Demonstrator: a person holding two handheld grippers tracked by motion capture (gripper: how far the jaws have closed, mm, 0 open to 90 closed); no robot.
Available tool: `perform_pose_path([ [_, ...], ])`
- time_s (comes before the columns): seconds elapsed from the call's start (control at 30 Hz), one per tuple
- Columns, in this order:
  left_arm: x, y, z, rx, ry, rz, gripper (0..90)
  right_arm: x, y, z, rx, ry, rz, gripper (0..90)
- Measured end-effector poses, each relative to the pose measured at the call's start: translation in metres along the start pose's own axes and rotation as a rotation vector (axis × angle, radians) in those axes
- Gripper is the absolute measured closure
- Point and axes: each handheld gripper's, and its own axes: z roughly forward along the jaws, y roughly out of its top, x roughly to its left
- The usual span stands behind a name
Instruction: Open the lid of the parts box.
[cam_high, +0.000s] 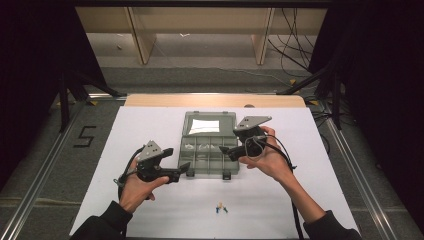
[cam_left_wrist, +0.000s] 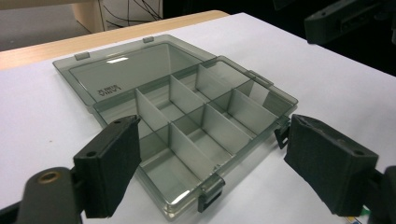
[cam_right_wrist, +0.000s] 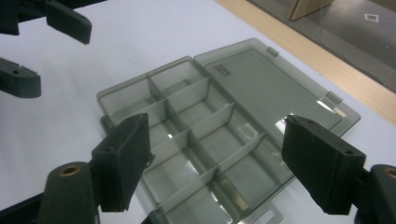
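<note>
White surface (cam_high: 150, 125) spread wide under the high view, wooden edge at twelve o'clock. Dead centre, a smoky plastic organiser box (cam_high: 208, 152), lid (cam_high: 209, 124) already swung fully back and lying flat toward twelve o'clock. Compartments (cam_left_wrist: 187, 121) on show, dividers upright, looking empty in both gripper views, though pale glints in the high view are hard to read. Latches (cam_left_wrist: 211, 192) hanging loose along the near edge. Left gripper (cam_high: 186, 170) parked at the box's eight o'clock corner, jaws spread wide, nothing between the pads, just beside the box and not gripping it. Right gripper (cam_high: 224, 149) at three o'clock of the box, over the right-hand compartments, likewise released, empty. Opening step looks done. Down at six o'clock, well apart from the box, a few tiny coloured bits (cam_high: 220, 207) on the surface, too small to name. Likely left: picking those up and dropping them into a compartment, then perhaps closing the lid.
</note>
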Motion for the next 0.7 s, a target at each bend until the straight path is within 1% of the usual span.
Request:
perform_pose_path([
  [0.03, -0.001, 0.0, -0.001, 0.002, 0.0, 0.013, 17.2, 0.001, -0.002, 0.0, 0.004, 0.008, -0.015, 21.9],
  [0.07, -0.001, 0.0, -0.001, 0.002, 0.0, 0.013, 17.2, 0.003, -0.003, 0.0, 0.012, 0.009, -0.019, 21.8],
  [0.1, -0.001, 0.0, -0.002, 0.0, 0.002, 0.032, 17.2, 0.005, -0.005, 0.0, 0.019, 0.01, -0.022, 21.5],
  [0.13, -0.003, 0.001, -0.004, -0.021, 0.005, 0.021, 17.2, 0.007, -0.007, 0.0, 0.033, 0.013, -0.023, 21.2],
  [0.17, -0.003, 0.001, -0.004, -0.021, 0.005, 0.021, 17.2, 0.007, -0.007, 0.0, 0.033, 0.013, -0.023, 21.2],
  [0.2, -0.004, 0.001, -0.007, -0.03, 0.011, 0.019, 17.2, 0.011, -0.01, 0.0, 0.036, 0.02, -0.031, 21.2],
  [0.23, -0.004, 0.001, -0.007, -0.03, 0.011, 0.019, 17.2, 0.011, -0.01, 0.0, 0.036, 0.02, -0.031, 21.2],
  [0.27, -0.005, 0.0, -0.009, -0.03, 0.001, 0.043, 17.3, 0.016, -0.013, 0.001, 0.053, 0.029, -0.053, 22.7],
  [0.3, -0.007, -0.001, -0.009, -0.034, 0.002, 0.023, 17.3, 0.019, -0.014, 0.0, 0.072, 0.03, -0.063, 23.3],
  [0.33, -0.008, -0.001, -0.01, -0.032, 0.0, 0.034, 17.4, 0.022, -0.015, 0.0, 0.077, 0.021, -0.082, 23.4],
  [0.37, -0.009, -0.001, -0.011, -0.035, 0.0, 0.034, 17.5, 0.025, -0.016, 0.0, 0.102, 0.028, -0.095, 23.7],
  [0.4, -0.009, -0.001, -0.011, -0.035, 0.0, 0.034, 17.5, 0.025, -0.016, 0.0, 0.102, 0.028, -0.095, 23.7],
  [0.43, -0.011, -0.001, -0.013, -0.041, -0.003, 0.036, 17.5, 0.032, -0.019, 0.0, 0.114, 0.028, -0.111, 24.2],
  [0.47, -0.011, -0.002, -0.014, -0.04, -0.003, 0.036, 17.5, 0.034, -0.021, 0.0, 0.121, 0.027, -0.121, 24.2],
  [0.53, -0.011, -0.003, -0.015, -0.046, -0.008, 0.043, 17.5, 0.038, -0.025, 0.0, 0.139, 0.046, -0.127, 24.5],
  [0.57, -0.011, -0.003, -0.017, -0.044, -0.008, 0.059, 17.5, 0.04, -0.026, 0.0, 0.146, 0.051, -0.118, 24.7],
  [0.6, -0.012, -0.004, -0.017, -0.047, -0.006, 0.049, 17.5, 0.041, -0.028, 0.001, 0.147, 0.05, -0.132, 24.7],
  [0.63, -0.012, -0.004, -0.018, -0.045, -0.001, 0.06, 17.5, 0.042, -0.029, 0.0, 0.158, 0.055, -0.125, 24.7],
  [0.67, -0.012, -0.005, -0.018, -0.054, -0.001, 0.069, 17.5, 0.043, -0.031, 0.001, 0.155, 0.053, -0.128, 24.7],
  [0.7, -0.013, -0.005, -0.02, -0.047, 0.015, 0.074, 17.5, 0.045, -0.033, 0.0, 0.163, 0.062, -0.124, 24.7],
])
